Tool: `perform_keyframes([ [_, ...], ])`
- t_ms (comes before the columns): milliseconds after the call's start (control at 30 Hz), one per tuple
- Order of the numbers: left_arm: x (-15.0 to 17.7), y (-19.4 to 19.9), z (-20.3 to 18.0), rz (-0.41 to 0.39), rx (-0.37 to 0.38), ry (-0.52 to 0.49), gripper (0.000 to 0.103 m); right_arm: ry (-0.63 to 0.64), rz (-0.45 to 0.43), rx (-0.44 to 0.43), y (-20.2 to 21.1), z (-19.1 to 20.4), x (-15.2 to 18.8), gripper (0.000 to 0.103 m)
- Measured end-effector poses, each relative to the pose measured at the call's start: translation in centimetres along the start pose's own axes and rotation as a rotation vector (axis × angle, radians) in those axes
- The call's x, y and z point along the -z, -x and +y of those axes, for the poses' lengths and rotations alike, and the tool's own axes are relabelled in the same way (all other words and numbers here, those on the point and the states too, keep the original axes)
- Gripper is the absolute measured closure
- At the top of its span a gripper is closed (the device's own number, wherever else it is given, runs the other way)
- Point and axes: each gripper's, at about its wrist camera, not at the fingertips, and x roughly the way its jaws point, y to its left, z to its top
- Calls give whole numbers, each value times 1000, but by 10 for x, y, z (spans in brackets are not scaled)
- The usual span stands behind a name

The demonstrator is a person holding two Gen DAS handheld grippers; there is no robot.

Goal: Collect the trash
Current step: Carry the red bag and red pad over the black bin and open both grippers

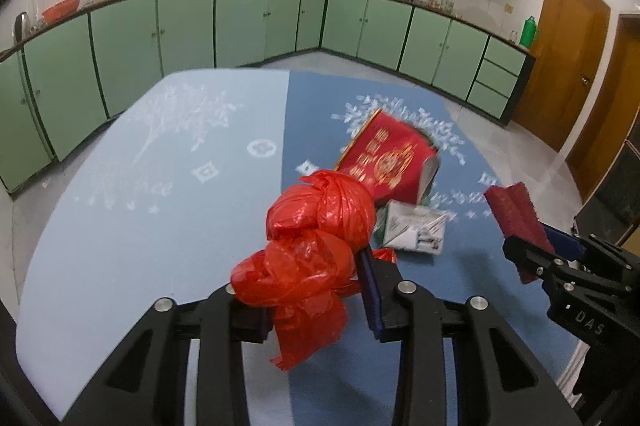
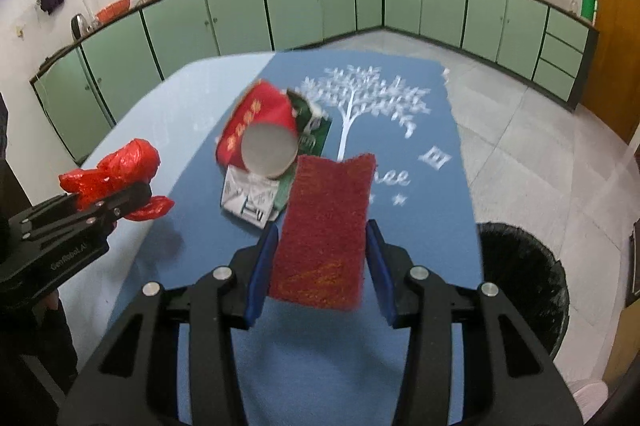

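Two grips we see: left gripper (image 1: 316, 290) fingers clamp red plastic bag (image 1: 316, 246) above worktop (image 1: 140, 185); right gripper (image 2: 320, 266) fingers pinch red scouring pad (image 2: 326, 226). Red cup (image 2: 260, 133), crumpled carton (image 2: 250, 197) lie mid-worktop. Only right view shows black-lined bin (image 2: 528, 282) on floor beside worktop

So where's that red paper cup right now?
The red paper cup lies tipped on its side on the blue tablecloth, resting on flattened cartons, just beyond the red scouring pad in the right gripper.
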Motion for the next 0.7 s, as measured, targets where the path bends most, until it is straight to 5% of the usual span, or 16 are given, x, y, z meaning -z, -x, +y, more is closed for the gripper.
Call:
perform_keyframes([
  [700, -41, 10, -108, -93, 177, -143, 68, -109, -143, 78, 64, -90, -14, 60],
])
